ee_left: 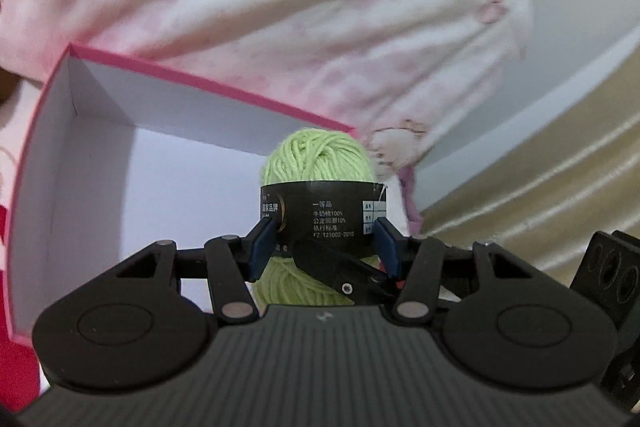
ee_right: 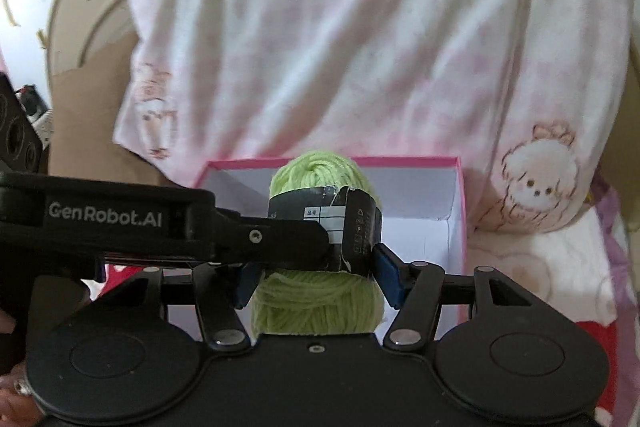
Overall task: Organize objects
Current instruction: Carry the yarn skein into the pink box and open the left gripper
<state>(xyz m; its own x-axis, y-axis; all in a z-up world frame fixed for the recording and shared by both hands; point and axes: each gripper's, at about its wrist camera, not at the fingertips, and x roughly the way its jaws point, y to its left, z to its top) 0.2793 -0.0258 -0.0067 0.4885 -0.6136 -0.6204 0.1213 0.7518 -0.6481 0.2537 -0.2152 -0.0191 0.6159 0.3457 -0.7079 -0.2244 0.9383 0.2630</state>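
A light green yarn ball (ee_left: 316,155) with a black paper label hangs over an open box (ee_left: 100,167) that has a pink rim and a white inside. My left gripper (ee_left: 324,239) is shut on the ball, its blue pads pressing the label from both sides. One finger of my right gripper (ee_left: 344,267) crosses under the ball. In the right wrist view the same yarn ball (ee_right: 320,303) sits between the blue pads of my right gripper (ee_right: 316,267), which touch it. My left gripper (ee_right: 280,239) reaches in from the left and partly hides one pad. The box (ee_right: 400,159) lies just behind.
A pink and white blanket (ee_right: 340,47) with cartoon animals is heaped behind the box. Red patterned cloth (ee_right: 616,355) lies under the box. A cream curtain (ee_left: 540,167) and grey wall fill the right. A hand (ee_right: 12,379) shows at the lower left.
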